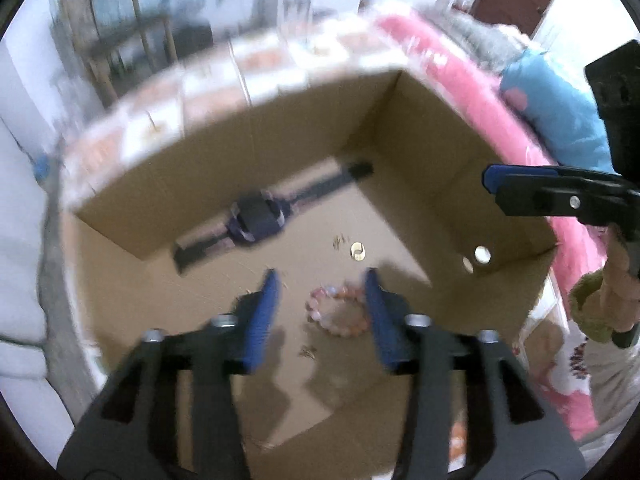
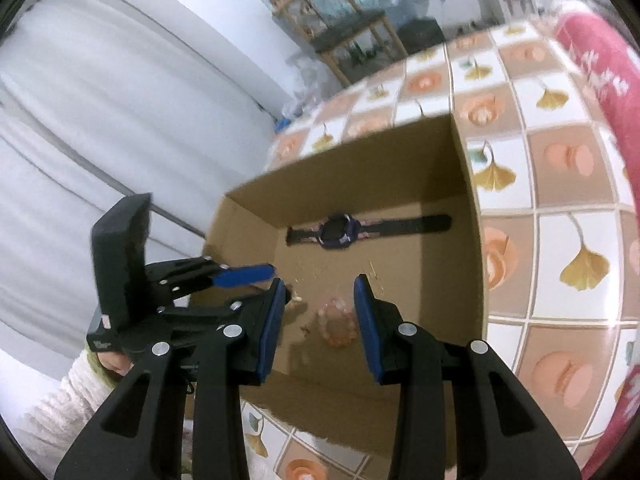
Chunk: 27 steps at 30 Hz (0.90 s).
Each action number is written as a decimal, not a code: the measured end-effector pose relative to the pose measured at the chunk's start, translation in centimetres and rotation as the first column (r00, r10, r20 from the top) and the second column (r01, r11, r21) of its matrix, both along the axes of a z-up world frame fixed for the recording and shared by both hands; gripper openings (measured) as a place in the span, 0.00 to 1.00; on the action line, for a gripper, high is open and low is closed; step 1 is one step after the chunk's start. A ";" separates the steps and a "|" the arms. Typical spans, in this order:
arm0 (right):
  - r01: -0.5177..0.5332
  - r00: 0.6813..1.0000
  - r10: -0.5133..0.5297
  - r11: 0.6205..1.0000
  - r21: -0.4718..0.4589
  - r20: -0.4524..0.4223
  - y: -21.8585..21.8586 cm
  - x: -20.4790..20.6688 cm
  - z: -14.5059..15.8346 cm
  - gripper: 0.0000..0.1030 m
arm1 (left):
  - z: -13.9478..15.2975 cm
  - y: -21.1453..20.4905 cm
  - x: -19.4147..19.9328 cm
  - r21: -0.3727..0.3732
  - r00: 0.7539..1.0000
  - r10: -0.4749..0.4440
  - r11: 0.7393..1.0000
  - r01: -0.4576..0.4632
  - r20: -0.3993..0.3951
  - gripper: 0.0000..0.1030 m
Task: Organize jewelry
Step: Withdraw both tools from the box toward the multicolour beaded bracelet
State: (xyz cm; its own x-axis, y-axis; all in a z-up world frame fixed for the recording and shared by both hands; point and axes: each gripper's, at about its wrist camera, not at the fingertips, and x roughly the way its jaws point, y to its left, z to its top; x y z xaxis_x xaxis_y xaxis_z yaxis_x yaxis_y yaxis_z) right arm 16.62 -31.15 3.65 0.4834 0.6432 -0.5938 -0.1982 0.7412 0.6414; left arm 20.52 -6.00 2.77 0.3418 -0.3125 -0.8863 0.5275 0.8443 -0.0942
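An open cardboard box [image 1: 420, 128] [image 2: 468, 184] sits on a tiled table. Inside lie a dark watch [image 1: 258, 218] [image 2: 340, 230], a pink bead bracelet [image 1: 338, 312] [image 2: 338, 322], a small gold ring [image 1: 357, 250] and tiny gold pieces [image 1: 340, 241]. My left gripper [image 1: 322, 312] is open and empty above the box, its fingers on either side of the bracelet. My right gripper [image 2: 320, 316] is open and empty over the box's near edge, above the bracelet. In the left wrist view the right gripper [image 1: 490, 178] shows edge-on, so its opening is unreadable there.
The table [image 2: 560, 160] has orange and ginkgo-leaf tiles. A pink cloth [image 1: 460, 92] [image 2: 608, 52] lies along the table's right side. A blue item [image 1: 560, 112] rests behind it. A wooden chair [image 2: 352, 28] stands beyond the table, and white bedding [image 2: 100, 120] at left.
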 end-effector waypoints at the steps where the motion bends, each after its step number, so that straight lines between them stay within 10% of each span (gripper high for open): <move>1: 0.015 0.999 -0.015 1.000 -0.003 0.030 -0.1 -0.7 0.5 0.49 | 1.1 0.3 -1.0 -0.013 0.998 0.002 1.000 -0.001 0.065 0.58; 5: 0.080 0.981 -0.067 0.995 -0.066 0.180 -0.3 -5.4 2.6 0.54 | 4.2 1.3 -4.6 -0.071 0.973 0.031 0.997 -0.015 0.229 0.83; 12: 0.256 0.949 -0.205 0.945 -0.206 0.242 -1.6 -13.4 1.6 0.54 | 4.4 3.5 -12.5 -0.140 0.942 0.060 0.990 -0.014 0.330 0.85; 21: 0.342 0.935 -0.350 0.932 -0.118 -0.062 -3.4 -16.8 -7.1 0.54 | -1.6 2.0 -19.0 -0.196 0.964 0.047 0.981 0.006 0.261 0.86; 27: 0.452 0.869 -0.482 0.866 -0.215 -0.113 -4.3 -17.1 -10.0 0.32 | -6.1 -1.6 -21.3 -0.205 0.980 -0.027 0.976 0.068 0.197 0.86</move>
